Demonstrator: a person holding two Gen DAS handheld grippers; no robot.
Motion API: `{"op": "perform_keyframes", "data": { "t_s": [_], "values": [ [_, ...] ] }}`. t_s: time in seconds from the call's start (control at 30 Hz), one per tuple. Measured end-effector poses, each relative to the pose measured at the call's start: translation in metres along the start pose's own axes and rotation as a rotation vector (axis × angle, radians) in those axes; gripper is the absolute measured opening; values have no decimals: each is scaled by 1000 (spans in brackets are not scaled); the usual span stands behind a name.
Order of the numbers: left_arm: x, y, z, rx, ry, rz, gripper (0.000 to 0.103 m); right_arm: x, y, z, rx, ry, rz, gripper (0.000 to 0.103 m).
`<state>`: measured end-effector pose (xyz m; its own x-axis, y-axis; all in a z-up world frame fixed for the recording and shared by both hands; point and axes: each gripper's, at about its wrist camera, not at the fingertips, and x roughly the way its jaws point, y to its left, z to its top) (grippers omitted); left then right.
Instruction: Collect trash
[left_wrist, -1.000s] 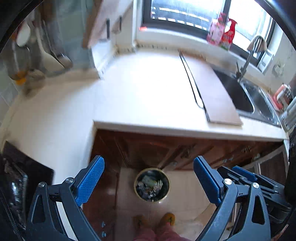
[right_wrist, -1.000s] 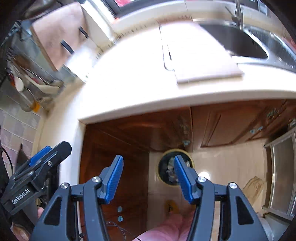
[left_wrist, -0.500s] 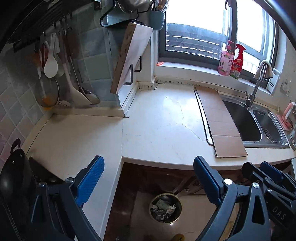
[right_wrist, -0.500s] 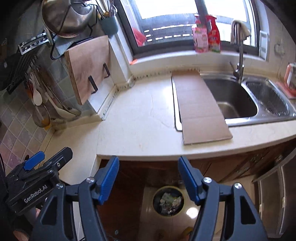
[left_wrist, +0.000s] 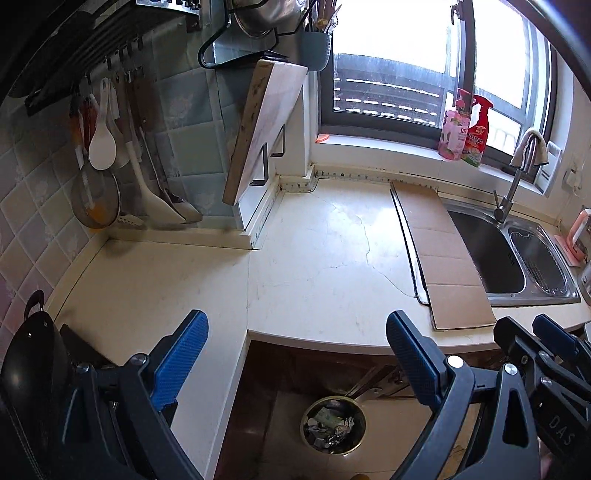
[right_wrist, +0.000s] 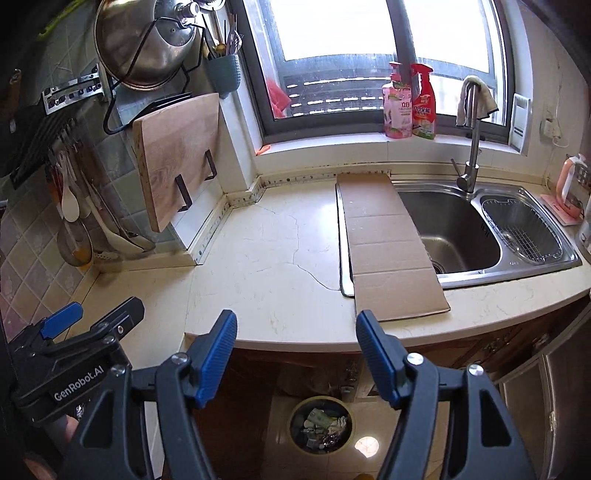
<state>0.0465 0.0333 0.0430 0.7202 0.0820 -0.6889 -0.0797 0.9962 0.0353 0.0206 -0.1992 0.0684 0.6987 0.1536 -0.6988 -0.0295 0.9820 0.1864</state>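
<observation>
A round trash bin (left_wrist: 333, 424) holding crumpled trash stands on the floor below the counter; it also shows in the right wrist view (right_wrist: 320, 424). My left gripper (left_wrist: 295, 332) is open and empty, raised over the counter's front edge. My right gripper (right_wrist: 295, 328) is open and empty beside it, also above the counter edge. A flat strip of cardboard (left_wrist: 439, 254) lies on the cream counter (left_wrist: 314, 258) beside the sink; it also shows in the right wrist view (right_wrist: 388, 247). No loose trash shows on the counter.
A steel double sink (right_wrist: 480, 229) with a faucet (right_wrist: 471, 147) is at the right. Two bottles (right_wrist: 410, 103) stand on the window sill. A cutting board (right_wrist: 177, 158) and hanging utensils (left_wrist: 110, 155) are on the left wall. A black pan (left_wrist: 26, 362) is at far left.
Both grippers have tilted up from the floor and the bin toward the counter and window. Both stay open and empty.
</observation>
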Motion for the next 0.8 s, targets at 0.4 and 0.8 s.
{"op": "perform_keyframes", "data": {
  "t_s": [0.4, 0.8],
  "values": [
    [-2, 1, 2, 2, -7, -2, 96, -1, 9, 4, -25, -11, -16, 68],
    [-3, 1, 2, 3, -6, 5, 96, -3, 11, 3, -40, -16, -21, 68]
  ]
}}
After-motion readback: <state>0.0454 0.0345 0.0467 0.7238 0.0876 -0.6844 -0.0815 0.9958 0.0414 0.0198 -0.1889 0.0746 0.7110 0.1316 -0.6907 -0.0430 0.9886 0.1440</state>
